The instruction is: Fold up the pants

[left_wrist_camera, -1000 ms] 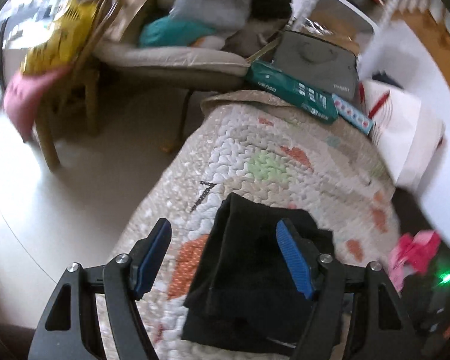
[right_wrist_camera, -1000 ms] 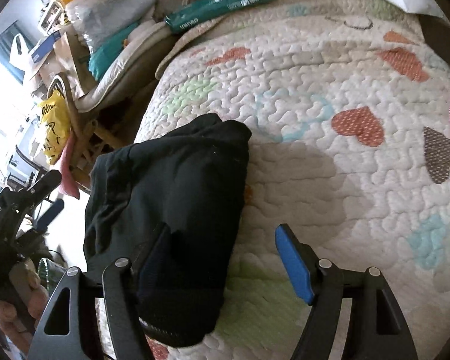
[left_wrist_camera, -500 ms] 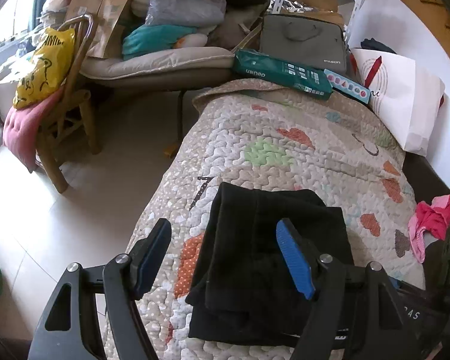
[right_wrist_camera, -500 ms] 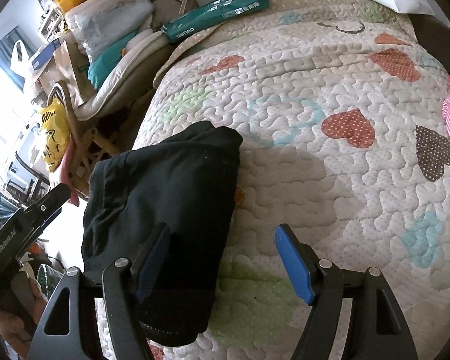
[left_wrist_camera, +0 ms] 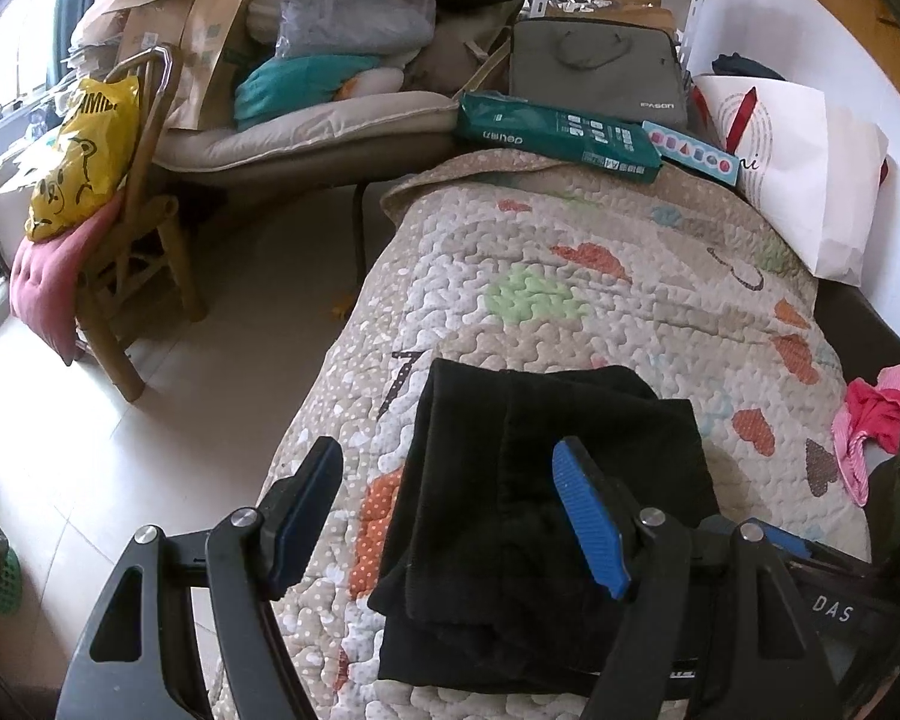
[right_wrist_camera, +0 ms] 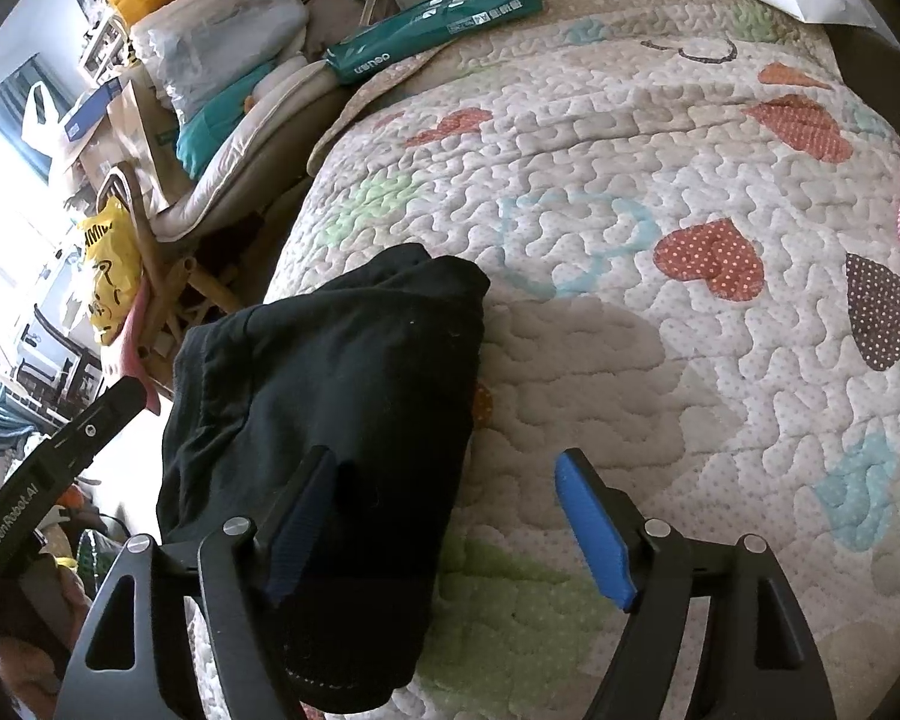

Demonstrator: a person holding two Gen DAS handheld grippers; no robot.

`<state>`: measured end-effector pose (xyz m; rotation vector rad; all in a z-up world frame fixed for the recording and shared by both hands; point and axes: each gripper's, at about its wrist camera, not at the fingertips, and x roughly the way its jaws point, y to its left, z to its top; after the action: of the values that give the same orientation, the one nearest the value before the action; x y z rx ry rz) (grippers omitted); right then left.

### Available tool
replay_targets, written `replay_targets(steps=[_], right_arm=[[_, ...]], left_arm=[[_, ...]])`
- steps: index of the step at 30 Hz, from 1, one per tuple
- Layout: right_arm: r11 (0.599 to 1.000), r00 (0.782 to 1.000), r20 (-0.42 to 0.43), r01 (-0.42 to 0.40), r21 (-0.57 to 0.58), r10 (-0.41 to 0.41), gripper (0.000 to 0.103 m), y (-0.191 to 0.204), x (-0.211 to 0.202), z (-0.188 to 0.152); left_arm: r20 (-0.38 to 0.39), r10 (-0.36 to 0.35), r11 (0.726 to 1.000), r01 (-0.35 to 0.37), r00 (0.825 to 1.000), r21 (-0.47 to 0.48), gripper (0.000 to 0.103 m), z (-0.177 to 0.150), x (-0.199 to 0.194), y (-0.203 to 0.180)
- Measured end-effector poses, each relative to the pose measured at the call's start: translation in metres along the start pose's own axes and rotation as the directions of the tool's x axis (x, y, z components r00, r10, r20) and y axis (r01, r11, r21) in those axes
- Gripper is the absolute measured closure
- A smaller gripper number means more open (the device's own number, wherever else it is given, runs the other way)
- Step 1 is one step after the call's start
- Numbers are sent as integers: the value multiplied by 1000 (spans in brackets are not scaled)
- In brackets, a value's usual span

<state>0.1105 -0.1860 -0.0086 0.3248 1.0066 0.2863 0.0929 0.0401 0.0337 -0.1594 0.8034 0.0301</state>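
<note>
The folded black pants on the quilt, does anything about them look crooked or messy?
The black pants lie folded in a compact stack near the quilt edge, but the layers are not squared: the bottom layer sticks out past the top one at the near left corner, and the far edge bunches unevenly. Both grippers are open and clear.

Quilt (right_wrist_camera: pixel 660 360) bare right of pants (right_wrist_camera: pixel 330 390) — boxes (left_wrist_camera: pixel 555 135) crowd far end.

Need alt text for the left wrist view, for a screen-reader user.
Folded black pants lie on a quilted bedspread with coloured hearts, seen between the open fingers of the left gripper, which holds nothing. Beyond are a cluttered wooden chair with a yellow bag, a green box and a grey laptop bag.
</note>
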Motion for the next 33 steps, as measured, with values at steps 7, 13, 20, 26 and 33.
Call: replay_targets(steps=[7, 13, 20, 26, 33], right_arm=[[1000, 1000, 1, -3, 2, 3, 21, -3, 0, 1], [1000, 999, 39, 4, 19, -5, 21, -11, -14, 9], [993, 999, -5, -46, 106, 47, 21, -27, -10, 21], [990, 995, -37, -86, 109, 90, 21, -21, 1, 31], [983, 990, -37, -126, 132, 132, 21, -18, 16, 29]], left_arm=[[-41, -13, 997, 10, 999, -78, 31, 5, 3, 20], [-131, -64, 980, 38, 989, -196, 31, 25, 17, 50], [-267, -140, 984, 104, 954, -145, 31, 40, 60, 46], [-281, -334, 918, 243, 900, -314, 31, 21, 81, 62], [-284, -383, 896, 279, 879, -345, 31, 17, 86, 62]])
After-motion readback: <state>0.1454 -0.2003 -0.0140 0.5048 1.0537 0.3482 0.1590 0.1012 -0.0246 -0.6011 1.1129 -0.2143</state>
